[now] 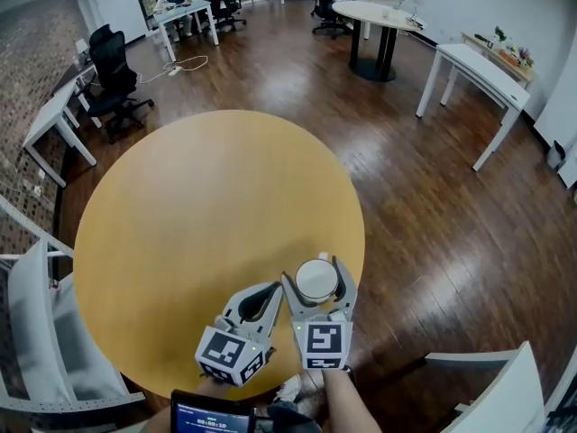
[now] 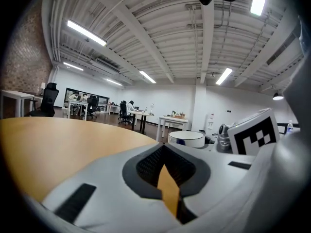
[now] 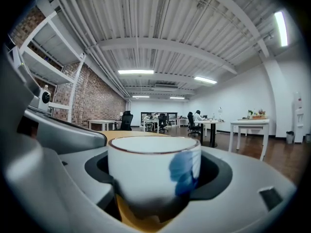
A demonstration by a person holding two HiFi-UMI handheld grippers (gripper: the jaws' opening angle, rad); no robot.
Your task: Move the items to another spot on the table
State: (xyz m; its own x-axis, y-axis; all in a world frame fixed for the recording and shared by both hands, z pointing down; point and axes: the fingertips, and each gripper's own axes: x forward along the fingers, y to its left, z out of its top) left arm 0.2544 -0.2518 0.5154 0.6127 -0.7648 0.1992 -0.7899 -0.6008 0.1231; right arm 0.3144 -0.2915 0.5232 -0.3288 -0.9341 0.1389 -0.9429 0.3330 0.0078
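Note:
A white cup (image 1: 317, 280) with a thin brown rim and a blue mark on its side (image 3: 154, 171) sits between the jaws of my right gripper (image 1: 317, 273), which is shut on it near the front right edge of the round yellow table (image 1: 198, 206). Whether the cup rests on the table or hangs just above it, I cannot tell. My left gripper (image 1: 272, 290) lies just left of the right one, shut with nothing between its jaws. In the left gripper view its tips (image 2: 164, 145) meet, and the cup (image 2: 186, 138) shows just beyond to the right.
White chairs stand at the table's near left (image 1: 36, 332) and near right (image 1: 505, 386). A dark screen device (image 1: 212, 416) is at the bottom edge. Dark wooden floor (image 1: 433, 206) surrounds the table, with desks and office chairs farther back.

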